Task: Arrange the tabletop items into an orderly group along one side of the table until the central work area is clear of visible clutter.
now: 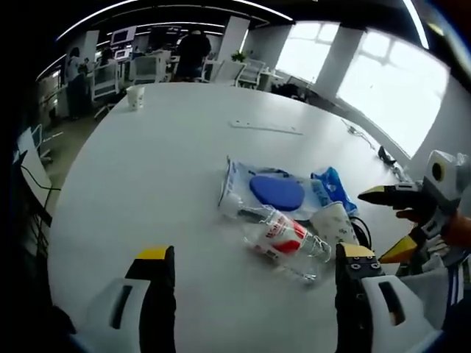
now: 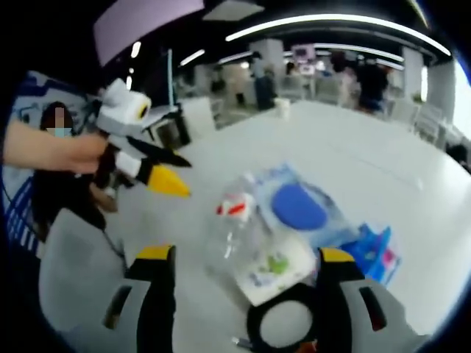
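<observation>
A clear plastic bottle [image 1: 283, 235] with a red label lies on its side on the white table [image 1: 162, 169]. Beside it are a blue disc in a clear bag [image 1: 276, 193], a blue packet [image 1: 335, 184] and a white packet [image 1: 333, 222]. My left gripper [image 1: 255, 254] is open just short of the bottle. My right gripper [image 1: 379, 226] comes in from the right, open, beside the pile. In the right gripper view, my right gripper [image 2: 246, 255] is open, with the bottle [image 2: 235, 224] and the white packet [image 2: 276, 268] ahead between its jaws. Beyond lie the blue disc [image 2: 298, 207] and blue packet [image 2: 375, 250]. The left gripper [image 2: 176, 169] hangs open at the left.
A paper cup [image 1: 135, 95] stands at the table's far end, and a thin strip [image 1: 265, 128] lies past the pile. A black cable loop [image 2: 283, 323] sits near the right gripper. A hand [image 2: 66, 151] holds the left gripper. Office chairs and people are beyond the table.
</observation>
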The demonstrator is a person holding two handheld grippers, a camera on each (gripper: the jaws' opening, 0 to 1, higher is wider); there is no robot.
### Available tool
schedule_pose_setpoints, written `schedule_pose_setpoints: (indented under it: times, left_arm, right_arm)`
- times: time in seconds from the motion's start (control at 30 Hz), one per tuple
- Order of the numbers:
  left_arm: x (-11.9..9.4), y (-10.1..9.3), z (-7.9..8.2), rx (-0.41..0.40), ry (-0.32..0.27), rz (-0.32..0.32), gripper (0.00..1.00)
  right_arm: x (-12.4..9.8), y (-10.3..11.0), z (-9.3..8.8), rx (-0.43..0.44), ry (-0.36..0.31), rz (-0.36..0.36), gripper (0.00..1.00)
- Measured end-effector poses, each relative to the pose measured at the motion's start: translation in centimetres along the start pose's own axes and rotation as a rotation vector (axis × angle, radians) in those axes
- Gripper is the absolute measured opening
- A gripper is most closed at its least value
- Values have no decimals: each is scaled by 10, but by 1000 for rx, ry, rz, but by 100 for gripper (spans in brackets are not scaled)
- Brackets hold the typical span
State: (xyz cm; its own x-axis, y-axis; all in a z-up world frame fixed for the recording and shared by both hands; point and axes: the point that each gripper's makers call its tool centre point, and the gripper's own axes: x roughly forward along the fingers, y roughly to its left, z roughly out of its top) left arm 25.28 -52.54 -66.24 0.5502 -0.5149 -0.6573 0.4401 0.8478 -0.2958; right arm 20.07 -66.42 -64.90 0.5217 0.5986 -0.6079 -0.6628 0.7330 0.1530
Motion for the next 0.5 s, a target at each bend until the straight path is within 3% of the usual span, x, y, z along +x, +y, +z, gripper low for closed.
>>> schedule_pose_setpoints:
  times: [0.2,0.5]
  left_arm:
    - [4,6,-1,-67,12,22,86]
    - [13,-3,4,-89,27,19,86]
  right_arm:
    - [12,7,5,-16,4,24,74]
    - [35,21,17,-31,-2,58,73]
